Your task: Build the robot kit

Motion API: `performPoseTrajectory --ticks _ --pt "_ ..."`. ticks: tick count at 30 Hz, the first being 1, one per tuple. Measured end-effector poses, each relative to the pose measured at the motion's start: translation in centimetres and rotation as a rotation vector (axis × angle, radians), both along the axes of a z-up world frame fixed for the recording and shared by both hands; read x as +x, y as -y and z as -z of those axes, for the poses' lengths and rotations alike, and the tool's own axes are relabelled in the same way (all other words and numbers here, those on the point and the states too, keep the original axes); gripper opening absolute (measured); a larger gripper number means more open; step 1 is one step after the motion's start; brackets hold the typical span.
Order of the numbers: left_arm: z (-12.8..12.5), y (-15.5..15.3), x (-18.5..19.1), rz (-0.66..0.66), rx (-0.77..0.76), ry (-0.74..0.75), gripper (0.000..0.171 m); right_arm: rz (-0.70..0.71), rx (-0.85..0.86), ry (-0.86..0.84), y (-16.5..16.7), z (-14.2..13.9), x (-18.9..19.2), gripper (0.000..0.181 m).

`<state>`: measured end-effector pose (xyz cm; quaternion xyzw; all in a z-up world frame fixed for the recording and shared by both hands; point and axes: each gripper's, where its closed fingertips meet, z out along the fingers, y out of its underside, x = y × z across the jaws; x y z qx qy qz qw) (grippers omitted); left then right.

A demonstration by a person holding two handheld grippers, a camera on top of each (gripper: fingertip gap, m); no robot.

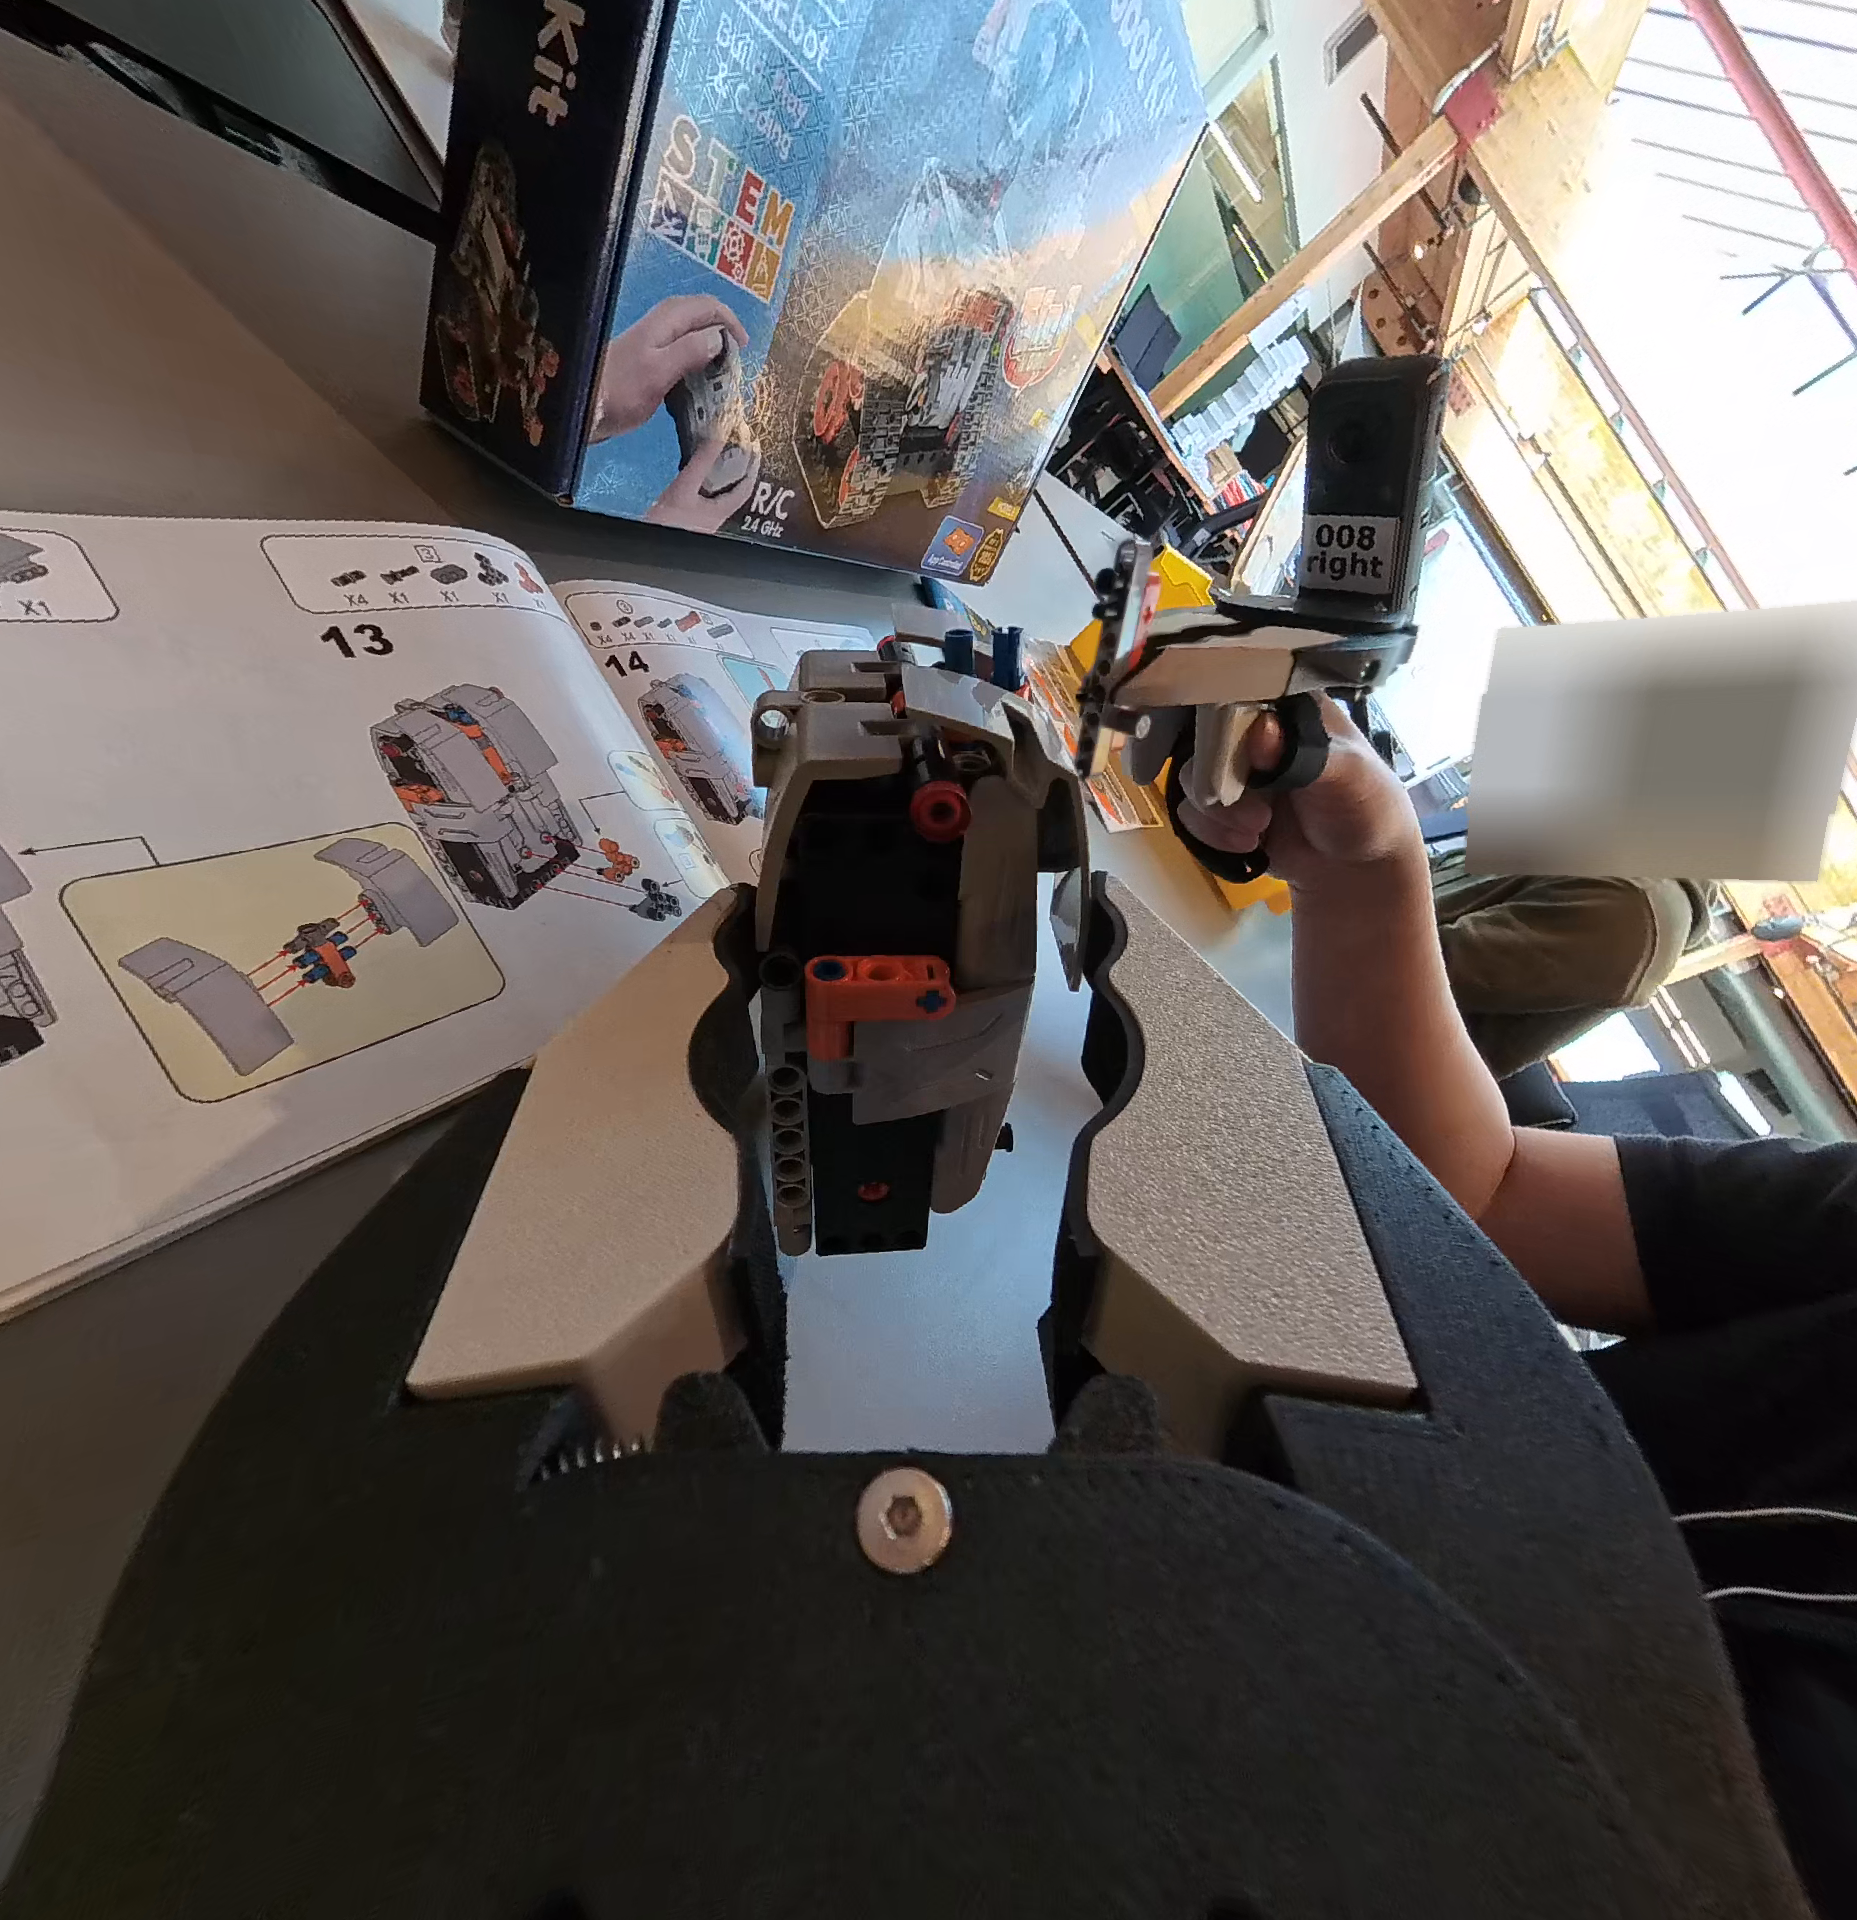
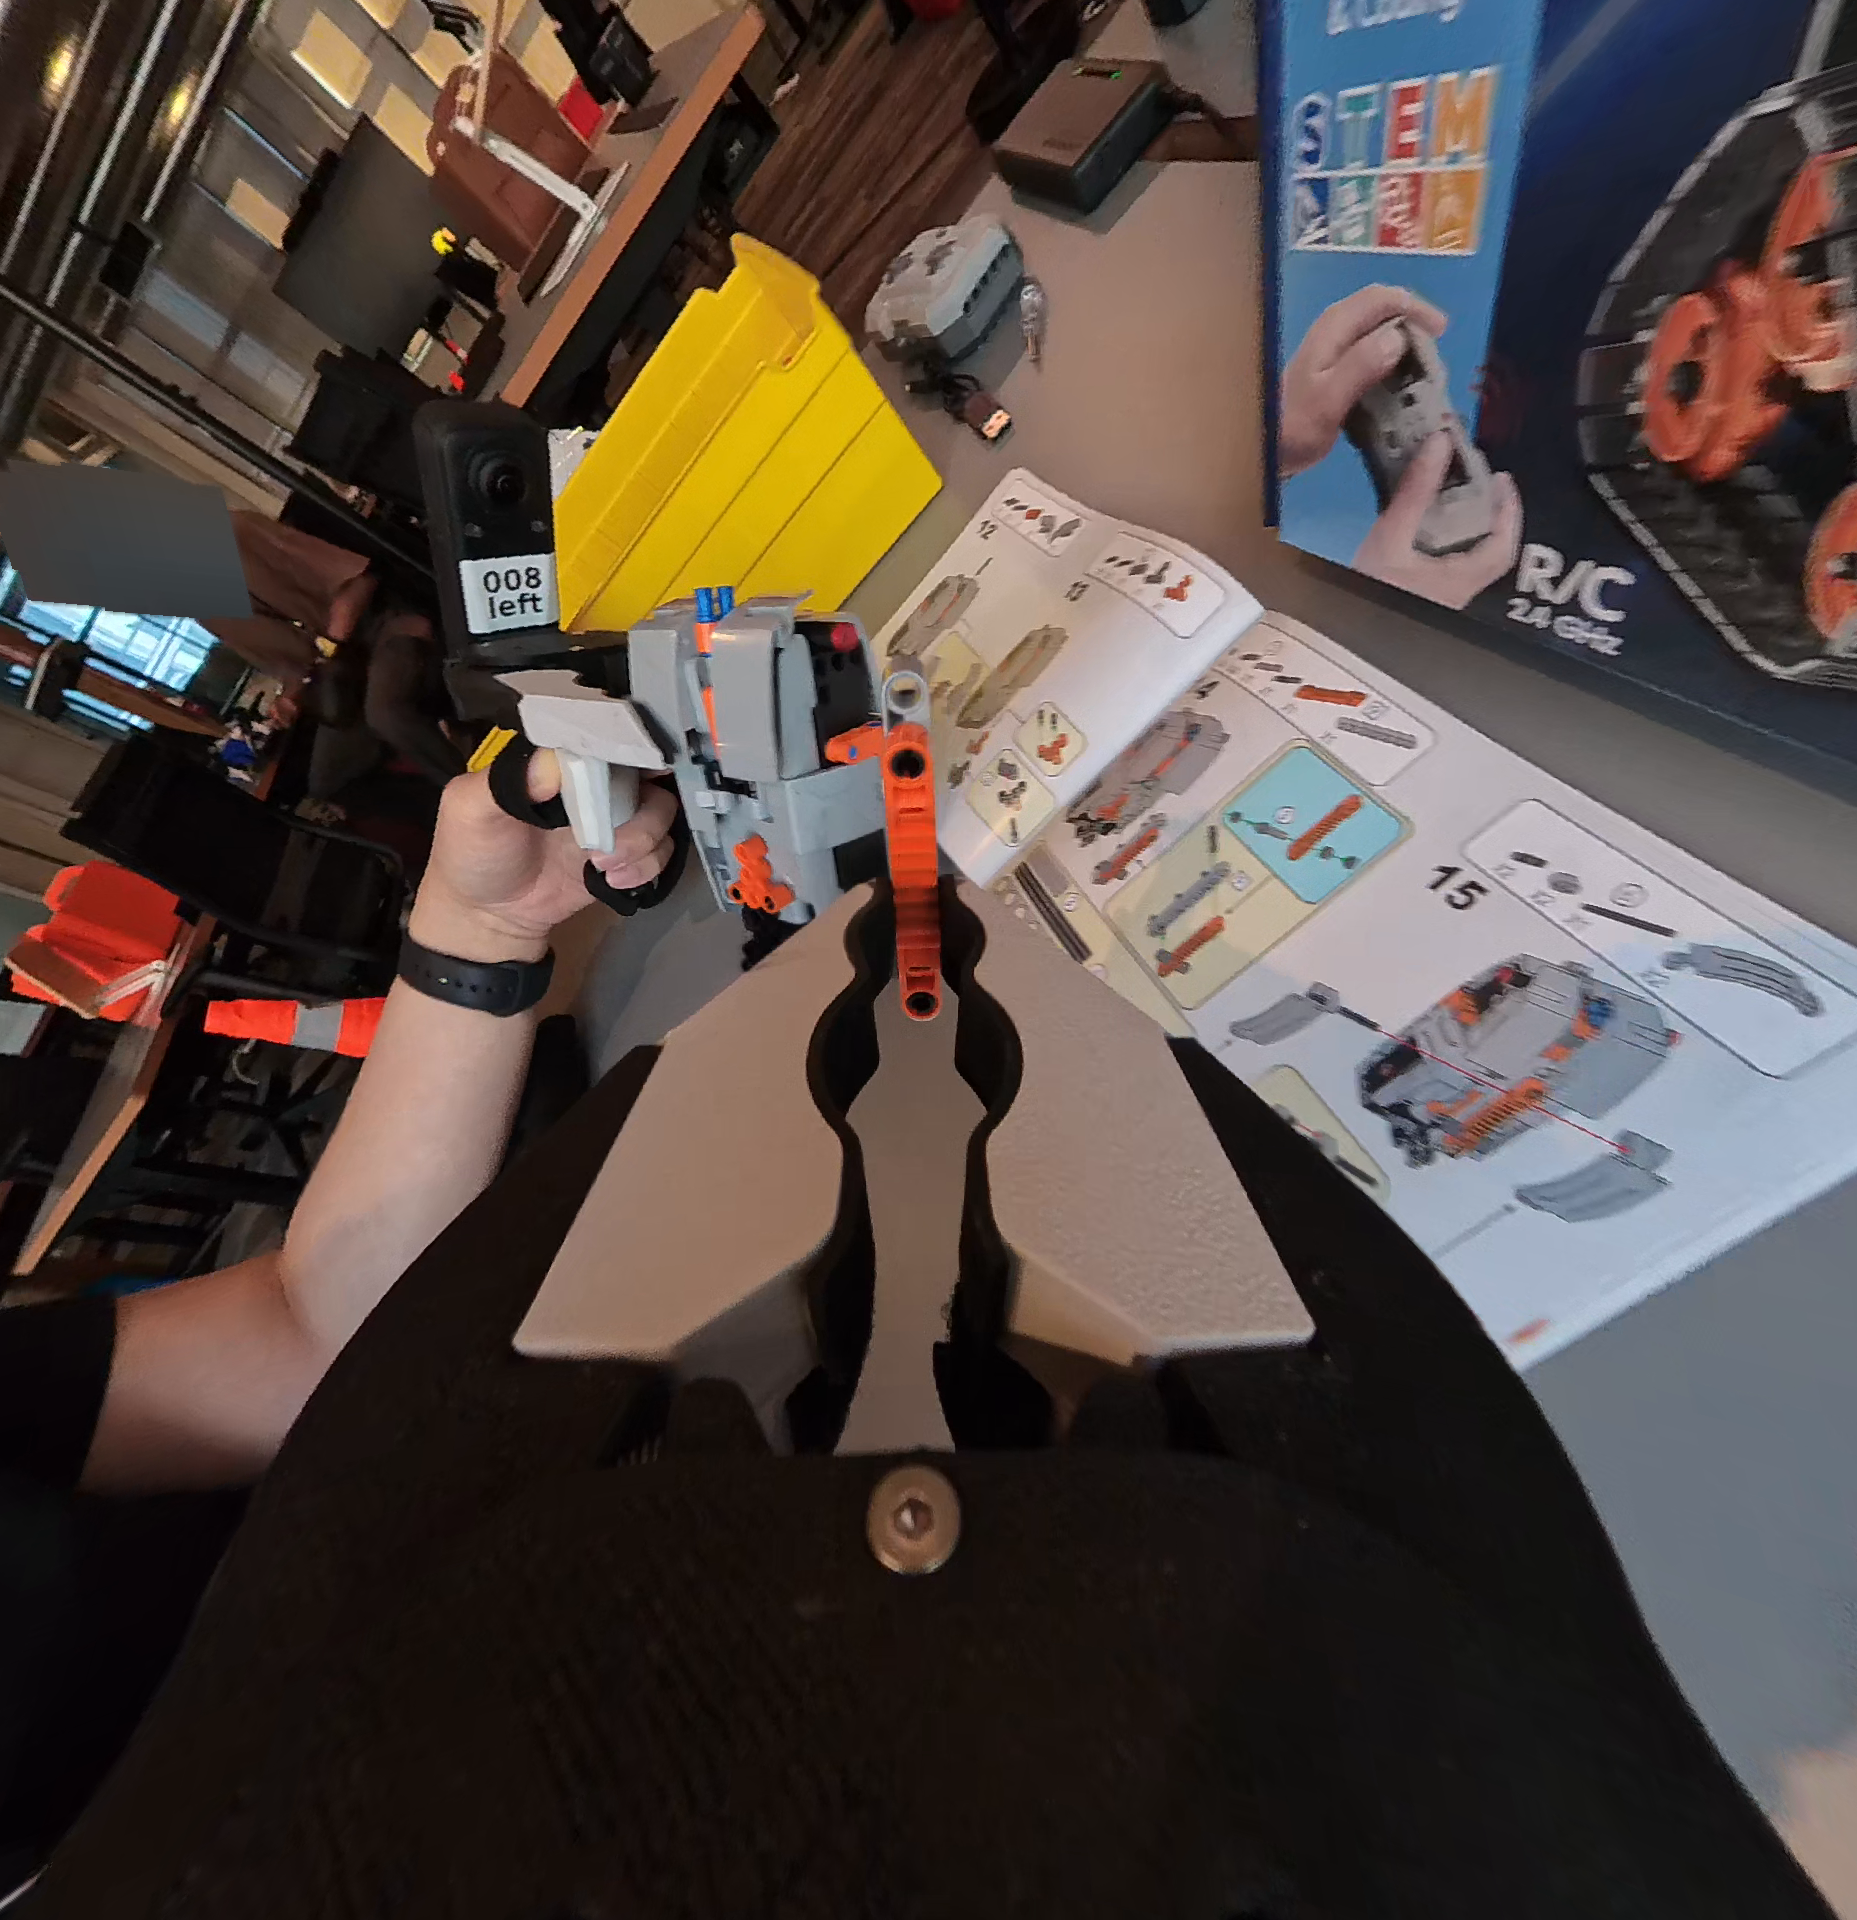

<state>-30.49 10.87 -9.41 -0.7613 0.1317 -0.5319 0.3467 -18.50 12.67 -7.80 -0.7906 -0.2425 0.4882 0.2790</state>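
Observation:
My left gripper point(image 1: 919, 904) is shut on a grey, black and orange brick model point(image 1: 893, 935) and holds it above the table. The model point(image 2: 758, 727) and the left gripper point(image 2: 643, 727) also show in the right wrist view. My right gripper point(image 2: 913, 899) is shut on a long orange beam with holes point(image 2: 908, 821). The beam stands upright, its top end against the model's right side; I cannot tell whether it is joined. In the left wrist view the right gripper point(image 1: 1095, 707) is just right of the model's top, held by a hand.
An open instruction booklet point(image 1: 280, 831) point(image 2: 1423, 935) lies on the grey table point(image 1: 124, 364). A blue kit box point(image 1: 799, 260) point(image 2: 1578, 312) stands behind it. A yellow bin point(image 2: 737, 447) and a grey brick part with a cable point(image 2: 945, 281) lie farther back.

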Motion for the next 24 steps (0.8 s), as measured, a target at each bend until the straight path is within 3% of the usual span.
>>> performPoseTrajectory --ticks 12,24 --pt "0.1 0.0 -0.1 -0.032 -0.022 -0.001 0.061 -0.177 -0.025 -0.056 5.7 0.3 -9.1 0.007" --pt "0.1 -0.1 -0.1 -0.045 -0.031 -0.005 0.061 -0.169 -0.016 -0.010 6.1 1.1 -9.8 0.007"
